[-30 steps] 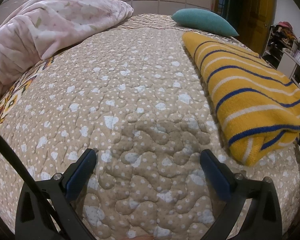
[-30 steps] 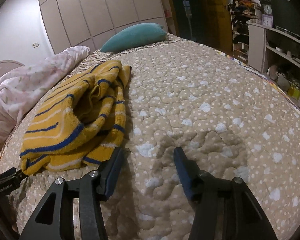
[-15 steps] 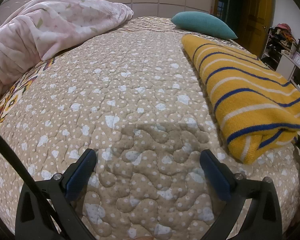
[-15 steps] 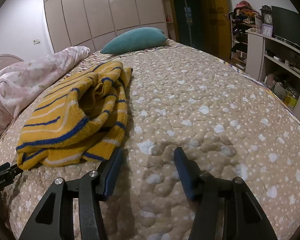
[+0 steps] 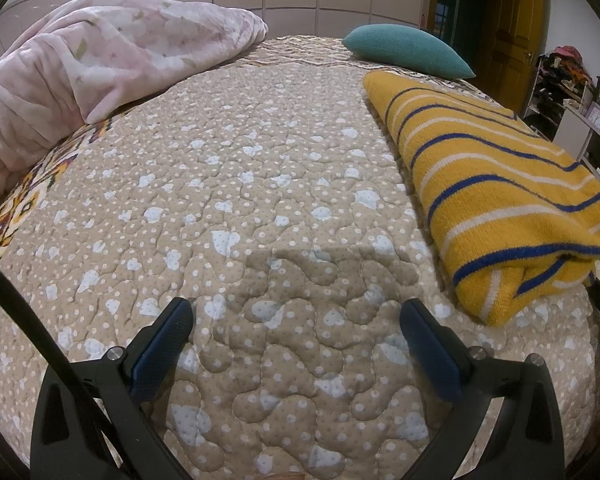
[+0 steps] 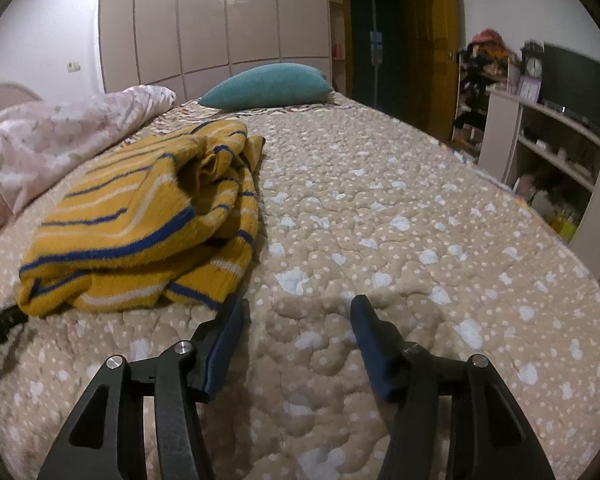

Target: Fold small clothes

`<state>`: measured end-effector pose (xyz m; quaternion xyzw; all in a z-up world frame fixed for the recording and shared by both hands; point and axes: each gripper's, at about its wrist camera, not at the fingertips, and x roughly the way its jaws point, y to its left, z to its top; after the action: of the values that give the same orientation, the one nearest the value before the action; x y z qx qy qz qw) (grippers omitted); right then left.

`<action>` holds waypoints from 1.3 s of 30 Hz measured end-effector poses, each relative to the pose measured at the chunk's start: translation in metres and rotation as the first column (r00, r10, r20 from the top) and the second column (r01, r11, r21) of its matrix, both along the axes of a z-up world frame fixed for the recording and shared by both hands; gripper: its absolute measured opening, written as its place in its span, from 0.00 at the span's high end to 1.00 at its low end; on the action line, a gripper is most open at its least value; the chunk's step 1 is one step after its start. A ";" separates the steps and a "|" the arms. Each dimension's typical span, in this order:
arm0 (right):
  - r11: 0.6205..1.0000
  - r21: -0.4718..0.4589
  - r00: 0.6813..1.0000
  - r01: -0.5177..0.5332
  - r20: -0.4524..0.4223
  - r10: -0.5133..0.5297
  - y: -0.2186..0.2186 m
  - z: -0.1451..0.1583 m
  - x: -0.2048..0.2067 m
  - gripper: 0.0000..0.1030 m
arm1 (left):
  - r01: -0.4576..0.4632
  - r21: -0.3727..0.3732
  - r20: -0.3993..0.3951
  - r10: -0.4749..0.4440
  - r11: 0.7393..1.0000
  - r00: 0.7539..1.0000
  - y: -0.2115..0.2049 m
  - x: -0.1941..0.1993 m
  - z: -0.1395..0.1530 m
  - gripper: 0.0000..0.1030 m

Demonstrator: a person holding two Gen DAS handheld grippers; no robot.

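Lying folded, unlabelled striped sweater (image 6: 140, 232) on quilt (image 6: 380, 220)

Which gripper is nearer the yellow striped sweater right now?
Right. The right gripper, jaws opening with nothing between them, has one finger beside the yellow striped sweater at its near corner. The left gripper is open over bare quilt, clearly apart from it.

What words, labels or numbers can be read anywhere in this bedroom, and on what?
No text reads legibly in either view.
Clock on the shelf unit: its dial is too small and blurred to read.
Yellow striped sweater, quilted bedspread, teal pillow: patterns only, no lettering.
Left gripper, right gripper: no marking visible.
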<state>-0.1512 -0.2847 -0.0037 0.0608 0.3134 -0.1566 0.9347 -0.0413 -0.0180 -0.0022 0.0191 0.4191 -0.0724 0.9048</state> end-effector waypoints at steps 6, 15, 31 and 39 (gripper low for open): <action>0.999 -0.033 1.000 0.002 -0.002 -0.002 0.004 -0.001 -0.002 0.39 | -0.007 0.015 0.010 0.007 1.000 1.000 -0.002 -0.001 0.002 0.00; 0.999 -0.033 1.000 0.001 -0.001 -0.001 0.002 -0.001 -0.002 0.39 | -0.008 0.013 0.008 0.008 1.000 1.000 -0.002 -0.001 0.001 0.00; 1.000 -0.024 1.000 0.004 -0.012 -0.004 0.002 -0.001 -0.002 0.37 | -0.030 0.001 -0.036 0.030 1.000 0.999 -0.002 0.004 0.001 0.00; 1.000 -0.020 1.000 0.017 -0.014 -0.017 0.004 -0.001 -0.003 0.35 | -0.035 0.009 -0.020 0.035 0.999 0.999 -0.002 0.003 0.000 0.00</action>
<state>-0.1540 -0.2807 -0.0046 0.0531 0.3178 -0.1679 0.9317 -0.0386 -0.0198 -0.0026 0.0151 0.4286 -0.0551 0.9017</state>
